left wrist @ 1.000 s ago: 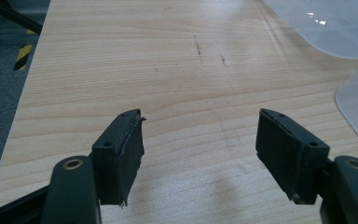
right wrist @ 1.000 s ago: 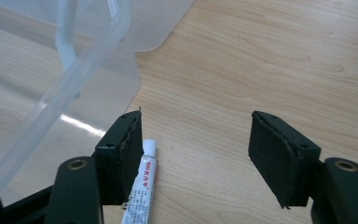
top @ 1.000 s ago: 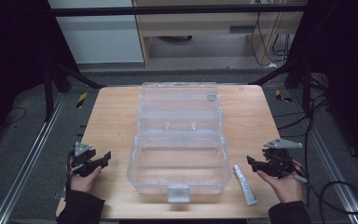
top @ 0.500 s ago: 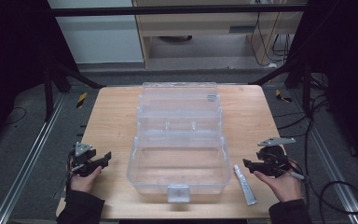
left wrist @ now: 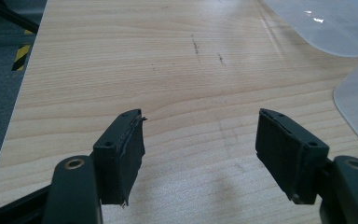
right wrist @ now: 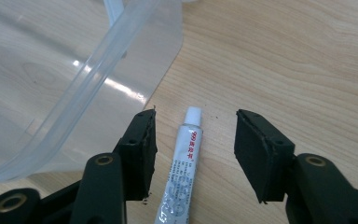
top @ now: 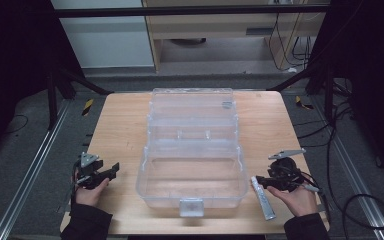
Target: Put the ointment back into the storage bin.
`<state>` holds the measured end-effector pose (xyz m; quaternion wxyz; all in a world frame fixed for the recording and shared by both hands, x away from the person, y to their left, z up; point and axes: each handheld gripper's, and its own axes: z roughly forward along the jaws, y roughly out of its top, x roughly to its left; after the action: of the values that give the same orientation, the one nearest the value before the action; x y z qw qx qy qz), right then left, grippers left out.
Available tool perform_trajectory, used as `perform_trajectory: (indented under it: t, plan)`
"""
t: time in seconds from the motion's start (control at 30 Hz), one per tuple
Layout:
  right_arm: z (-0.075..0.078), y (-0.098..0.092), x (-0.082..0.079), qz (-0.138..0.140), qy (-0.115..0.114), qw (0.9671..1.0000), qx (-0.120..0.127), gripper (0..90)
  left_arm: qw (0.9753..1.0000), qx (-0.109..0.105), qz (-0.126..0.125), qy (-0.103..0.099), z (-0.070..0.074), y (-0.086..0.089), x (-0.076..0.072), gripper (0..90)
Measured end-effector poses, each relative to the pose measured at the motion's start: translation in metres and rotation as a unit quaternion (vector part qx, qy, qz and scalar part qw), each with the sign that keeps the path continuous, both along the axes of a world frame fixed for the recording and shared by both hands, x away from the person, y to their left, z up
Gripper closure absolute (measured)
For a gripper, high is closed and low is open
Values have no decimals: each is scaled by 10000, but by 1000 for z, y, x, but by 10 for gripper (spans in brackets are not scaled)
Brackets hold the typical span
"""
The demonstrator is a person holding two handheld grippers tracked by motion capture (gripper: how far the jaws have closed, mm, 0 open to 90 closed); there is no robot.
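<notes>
While the left hand-held gripper [left wrist: 200, 140] rests apart, the right hand-held gripper [right wrist: 196, 140] straddles the glue tube [right wrist: 182, 172], jaws spread.

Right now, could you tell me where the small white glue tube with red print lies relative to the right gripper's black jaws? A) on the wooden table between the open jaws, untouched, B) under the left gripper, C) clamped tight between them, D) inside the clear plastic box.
A: in the right gripper view the small white glue tube lies flat on the wooden table between the spread jaws of the right gripper, with gaps on both sides.
</notes>
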<state>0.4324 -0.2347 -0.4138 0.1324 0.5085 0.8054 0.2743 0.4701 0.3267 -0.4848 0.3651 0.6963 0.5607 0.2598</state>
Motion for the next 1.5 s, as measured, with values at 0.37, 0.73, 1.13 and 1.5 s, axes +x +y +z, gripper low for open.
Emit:
perform_trajectory:
  t: [0.37,0.73,1.13,1.5]
  plan:
    - [-8,9,4,81,374,9992,-131,519,10000,91,-28,1,0,-2,0,319]
    - [-18,16,9,138,931,9948,-386,558,10000,87,-38,9,0,-2,0,319]
    - [-28,20,11,179,1199,9908,-606,588,10000,85,-46,15,0,-1,0,319]
    - [-35,23,14,152,1349,9881,-730,594,9999,86,-53,19,0,-1,0,319]
